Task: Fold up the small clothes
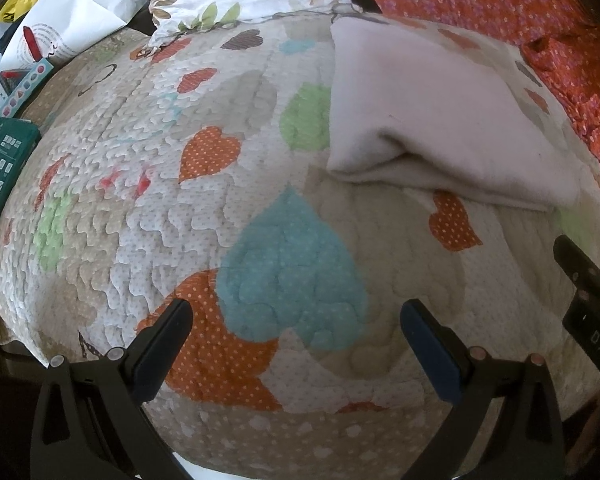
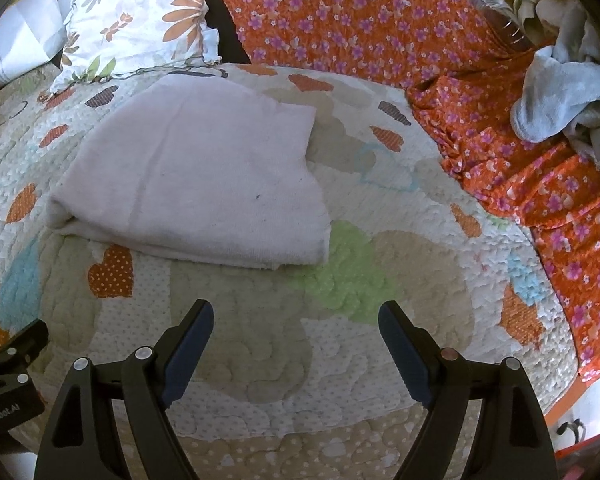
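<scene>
A pale pink folded cloth is lying on the bed, on a quilted bedspread patterned with orange, green and blue hearts. It is folded into a thick rectangle, its rounded fold facing the near edge of the bed, and nothing is touching it.

The right tongs are hovering over the bedspread just in front of the cloth, tilted downward, jaws standing wide with only the quilt showing between them. The left tongs are hanging over a big blue heart on the quilt, also spread wide and gripping nothing; from that side the cloth is sitting up and to the right, well clear of the fingers. Each pair of tongs is peeking into the edge of the other's view, so the 2 are working close beside one another.

Behind the cloth a floral pillow is leaning at the head of the bed, and an orange flowered fabric is draping along the right side. A heap of pale, crumpled clothes is sitting on that fabric at the far right.
</scene>
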`<state>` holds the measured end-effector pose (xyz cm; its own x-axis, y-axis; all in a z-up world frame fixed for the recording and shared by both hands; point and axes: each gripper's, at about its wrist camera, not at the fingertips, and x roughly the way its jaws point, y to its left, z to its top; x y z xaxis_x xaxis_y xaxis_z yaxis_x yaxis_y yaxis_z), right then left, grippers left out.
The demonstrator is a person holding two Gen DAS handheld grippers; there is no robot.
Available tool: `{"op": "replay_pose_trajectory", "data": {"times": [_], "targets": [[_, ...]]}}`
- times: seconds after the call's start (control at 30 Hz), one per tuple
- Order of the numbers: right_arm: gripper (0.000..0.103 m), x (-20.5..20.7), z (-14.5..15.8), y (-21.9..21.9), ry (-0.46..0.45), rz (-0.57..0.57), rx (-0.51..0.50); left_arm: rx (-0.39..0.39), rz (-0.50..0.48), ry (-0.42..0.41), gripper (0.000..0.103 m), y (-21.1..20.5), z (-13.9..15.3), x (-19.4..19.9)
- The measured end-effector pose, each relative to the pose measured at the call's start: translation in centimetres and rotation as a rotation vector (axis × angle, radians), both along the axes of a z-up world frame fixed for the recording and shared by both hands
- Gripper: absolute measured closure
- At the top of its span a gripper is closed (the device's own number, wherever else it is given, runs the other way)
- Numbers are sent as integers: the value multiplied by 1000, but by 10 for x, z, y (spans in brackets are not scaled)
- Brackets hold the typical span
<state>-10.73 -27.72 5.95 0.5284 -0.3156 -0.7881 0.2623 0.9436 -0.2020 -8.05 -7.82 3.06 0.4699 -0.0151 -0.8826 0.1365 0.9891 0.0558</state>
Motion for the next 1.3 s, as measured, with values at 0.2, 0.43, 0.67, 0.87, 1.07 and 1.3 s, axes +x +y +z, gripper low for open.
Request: {"op": "replay_pose_trajectory", "data": {"times": [0.2,0.43,0.67,0.87,1.07,1.3], "targets": [[15,0,-2,-3,11,-4,30,-5,-5,-3,0,-1,0,0],[14,1,-4,-3,20,-2,29,-6,-12,2,0,-2,-2,1],[14,1,-3,-2,20,4,23,-5,-13,4,0,-3,-2,1],[14,0,-1,-1,11,4,19,-5,-14,2,0,-3,-2,1],[14,-2,5,-1,-7,9,27,-4,-14,-6,0,-3,0,-1],[13,-7,16,-2,-52,7,43,-2,-12,-10,0,-5,3,-4]]}}
